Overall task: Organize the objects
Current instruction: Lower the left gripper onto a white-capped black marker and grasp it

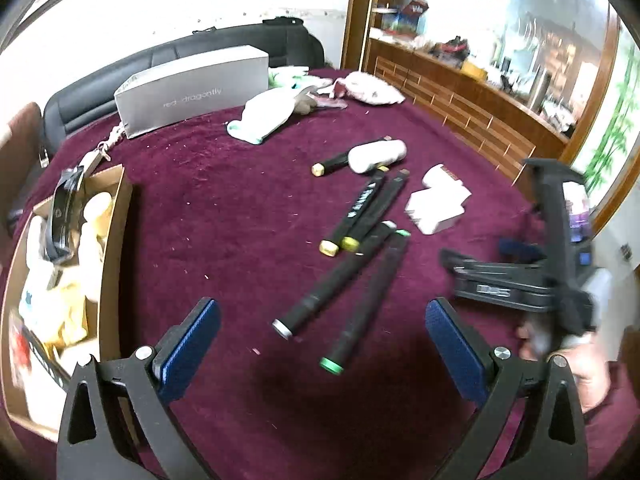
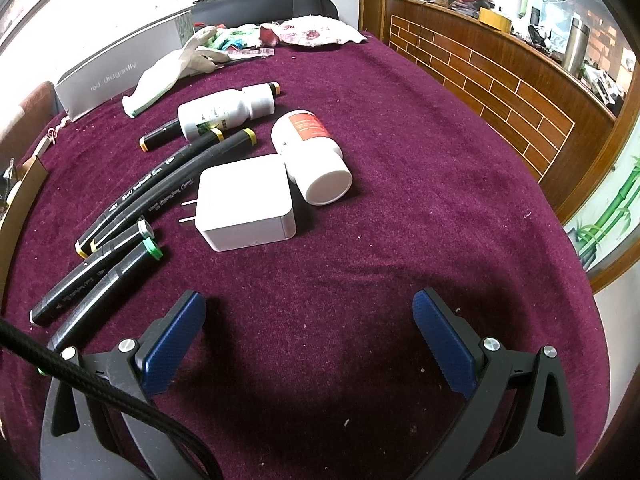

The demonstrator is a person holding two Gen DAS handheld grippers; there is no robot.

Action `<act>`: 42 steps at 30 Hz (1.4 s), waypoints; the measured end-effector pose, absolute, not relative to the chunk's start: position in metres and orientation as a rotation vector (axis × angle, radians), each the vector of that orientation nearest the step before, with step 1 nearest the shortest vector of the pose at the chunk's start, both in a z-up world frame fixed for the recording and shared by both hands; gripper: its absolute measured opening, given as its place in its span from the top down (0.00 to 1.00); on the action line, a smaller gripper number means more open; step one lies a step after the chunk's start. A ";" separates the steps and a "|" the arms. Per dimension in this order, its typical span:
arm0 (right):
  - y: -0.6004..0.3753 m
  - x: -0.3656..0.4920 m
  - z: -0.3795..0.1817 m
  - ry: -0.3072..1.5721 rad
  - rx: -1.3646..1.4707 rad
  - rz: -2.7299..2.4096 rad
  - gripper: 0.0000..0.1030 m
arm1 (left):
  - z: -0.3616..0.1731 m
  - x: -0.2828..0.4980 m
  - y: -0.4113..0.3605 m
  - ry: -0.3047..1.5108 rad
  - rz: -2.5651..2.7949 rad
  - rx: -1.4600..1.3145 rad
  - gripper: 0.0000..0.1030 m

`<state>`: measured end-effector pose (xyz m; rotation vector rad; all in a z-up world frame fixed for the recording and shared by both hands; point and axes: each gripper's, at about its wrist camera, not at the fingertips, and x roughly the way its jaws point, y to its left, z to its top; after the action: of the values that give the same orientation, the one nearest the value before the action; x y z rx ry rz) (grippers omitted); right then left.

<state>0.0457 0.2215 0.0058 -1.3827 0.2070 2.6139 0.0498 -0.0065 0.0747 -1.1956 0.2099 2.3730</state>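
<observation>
A maroon-clothed table (image 2: pixel 400 120) is carrying everything. Both the left tool (image 1: pixel 320 336) and right tool (image 2: pixel 308 320) are hovering wide and empty. Ahead are lying five markers (image 2: pixel 100 272), one white charger (image 2: pixel 246 202), two white bottles (image 2: pixel 312 152), then a cardboard box (image 1: pixel 116 216) sitting left.

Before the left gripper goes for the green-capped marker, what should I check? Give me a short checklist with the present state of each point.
1. Left gripper open wide enough for the marker: ok.
2. Left gripper empty: ok.
3. Green-capped marker lies ahead, between the finger lines: ok.
4. Marker free to lift alone: not ok, the grey-capped marker lies close alongside; whether they touch, cannot tell.
5. Right gripper out of the way: cannot tell, it is blurred at the right edge of the left view.
6. Space in the cardboard box: cannot tell, it already looks rather full.
</observation>
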 end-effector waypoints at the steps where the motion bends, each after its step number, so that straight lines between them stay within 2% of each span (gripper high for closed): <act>1: 0.222 0.046 0.006 0.210 -1.382 2.615 0.00 | 0.070 0.040 -0.006 0.218 2.357 -1.219 0.07; 2: 0.221 0.046 0.006 0.211 -1.381 2.615 0.00 | 0.064 0.035 -0.004 0.226 2.333 -1.238 0.11; 4: 0.221 0.047 0.006 0.211 -1.381 2.615 0.00 | 0.052 0.029 0.001 0.293 2.287 -1.254 0.37; 5: 0.221 0.047 0.006 0.211 -1.381 2.615 0.00 | 0.048 0.027 0.005 0.332 2.272 -1.261 0.42; 7: 0.221 0.047 0.005 0.212 -1.381 2.615 0.00 | 0.037 0.023 0.011 0.407 2.223 -1.279 0.60; 9: 0.221 0.047 0.005 0.207 -1.382 2.613 0.00 | 0.027 0.022 0.020 0.482 2.195 -1.311 0.68; 11: 0.220 0.047 0.005 0.201 -1.383 2.611 0.00 | 0.027 0.022 0.028 0.498 2.175 -1.291 0.69; 12: 0.220 0.047 0.005 0.200 -1.383 2.610 0.00 | 0.027 0.022 0.032 0.506 2.170 -1.293 0.72; 13: 0.221 0.047 0.005 0.201 -1.383 2.610 0.00 | 0.026 0.023 0.037 0.514 2.159 -1.297 0.81; 16: 0.221 0.048 0.005 0.208 -1.379 2.611 0.00 | 0.027 0.034 0.047 0.481 2.097 -1.322 0.89; 28: 0.224 0.049 0.006 0.236 -1.370 2.618 0.00 | 0.029 0.054 0.079 0.546 2.148 -1.314 0.88; 38: 0.226 0.050 0.008 0.255 -1.368 2.617 0.01 | 0.074 0.074 0.012 0.147 2.228 -1.272 0.89; 40: 0.229 0.053 0.015 0.247 -1.373 2.597 0.06 | 0.081 0.082 -0.003 0.110 2.251 -1.250 0.89; 42: 0.231 0.066 0.034 0.326 -1.343 2.623 0.06 | 0.083 0.086 -0.013 0.075 2.265 -1.244 0.89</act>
<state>0.0656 0.2312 0.0344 -1.3431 0.3257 2.6232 0.0862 -0.0133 0.0826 -1.2436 0.0751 2.2645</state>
